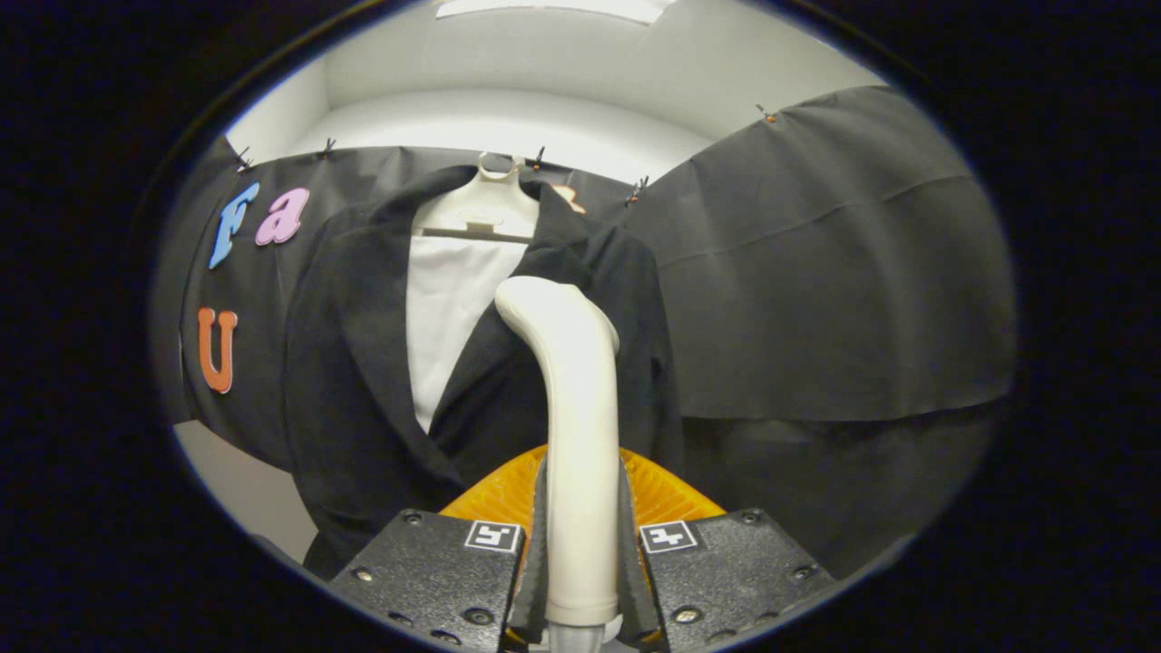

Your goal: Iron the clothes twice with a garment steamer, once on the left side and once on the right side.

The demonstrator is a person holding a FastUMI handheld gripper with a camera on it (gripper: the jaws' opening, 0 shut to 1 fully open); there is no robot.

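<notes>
A dark jacket [354, 363] hangs on a white hanger [481, 213] against the booth's cloth wall, with a white shirt front [449, 308] showing between its lapels. My gripper [580, 544] is shut on the handle of a cream garment steamer [576, 408], which rises upright between the fingers. The steamer's head curves toward the jacket's right lapel, near the chest. Whether the head touches the cloth I cannot tell. An orange part [503, 494] of the steamer shows behind the handle, just above the fingers.
Black cloth [834, 272] covers the booth's wall behind and to the right of the jacket, pinned up with small clips. A pale wall [508, 118] rises above the cloth. A light strip of wall [236, 481] shows below the cloth left of the jacket.
</notes>
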